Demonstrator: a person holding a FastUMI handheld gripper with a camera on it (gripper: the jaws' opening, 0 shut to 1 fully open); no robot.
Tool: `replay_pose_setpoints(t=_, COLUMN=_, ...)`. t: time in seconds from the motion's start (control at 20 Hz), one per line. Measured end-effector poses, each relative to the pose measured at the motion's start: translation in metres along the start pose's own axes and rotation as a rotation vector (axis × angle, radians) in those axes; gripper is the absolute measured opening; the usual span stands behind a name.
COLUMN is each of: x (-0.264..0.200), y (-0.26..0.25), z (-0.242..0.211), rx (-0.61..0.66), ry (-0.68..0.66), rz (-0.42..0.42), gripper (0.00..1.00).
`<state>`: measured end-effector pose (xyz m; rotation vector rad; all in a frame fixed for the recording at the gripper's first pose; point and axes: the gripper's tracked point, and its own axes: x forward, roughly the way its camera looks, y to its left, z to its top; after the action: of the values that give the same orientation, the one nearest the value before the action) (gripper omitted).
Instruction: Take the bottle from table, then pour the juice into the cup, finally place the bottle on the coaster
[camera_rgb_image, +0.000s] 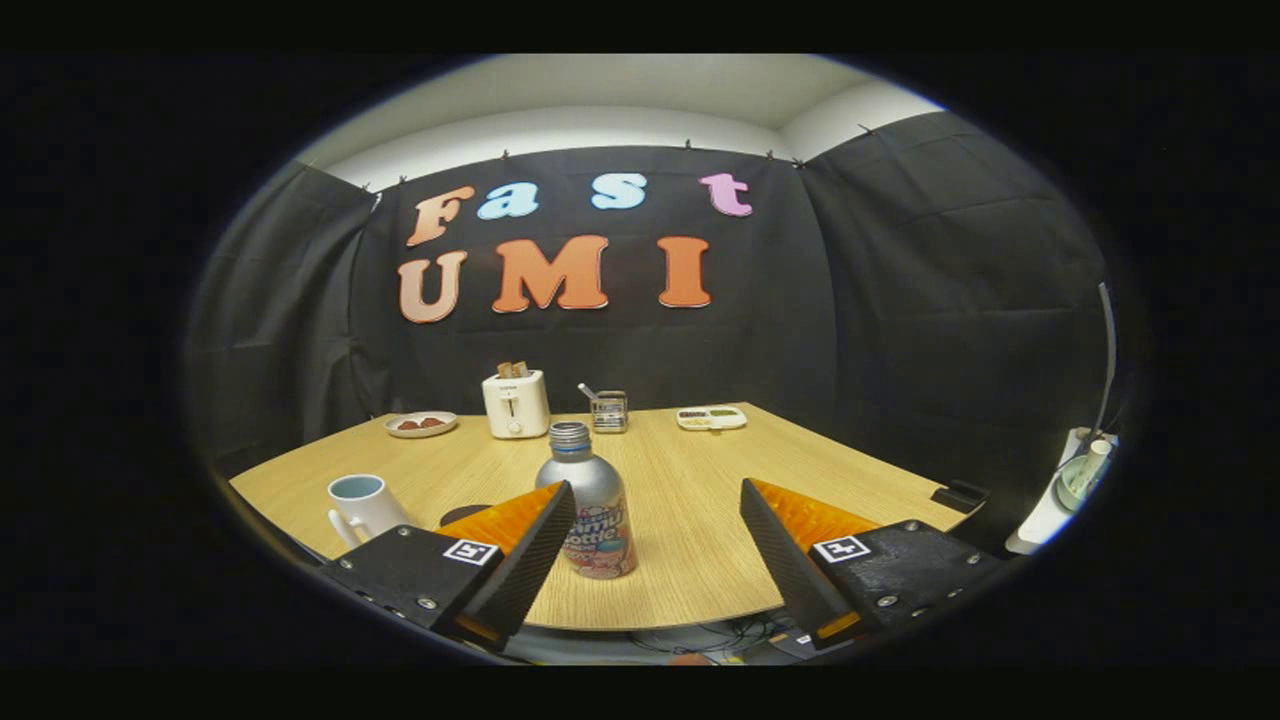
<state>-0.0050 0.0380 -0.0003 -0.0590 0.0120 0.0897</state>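
A silver bottle (590, 505) with a ribbed neck and a colourful label stands upright on the wooden table (690, 540), near its front edge. My gripper (655, 500) is open, its two black-and-orange fingers spread wide. The bottle sits just ahead of the left finger (530, 535), partly hidden by its tip, with a wide gap to the right finger (780, 530). A white cup (362, 505) with a pale blue inside stands left of the bottle. A dark round coaster (462, 514) lies between cup and bottle, mostly hidden behind the left finger.
At the table's far side stand a white toaster (515, 403), a plate of red food (421, 424), a small glass holder (608, 410) and a white tray (711, 418). A small black object (960, 494) lies at the right edge.
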Motion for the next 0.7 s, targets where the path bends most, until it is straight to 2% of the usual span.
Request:
replay_pose_setpoints(t=0.35, x=0.007, y=0.028, z=-0.01, rx=-0.035, ry=0.024, rz=0.053, gripper=0.98)
replay_pose_setpoints(t=0.7, x=0.025, y=0.042, z=-0.035, rx=-0.036, ry=0.071, rz=0.069, gripper=0.99)
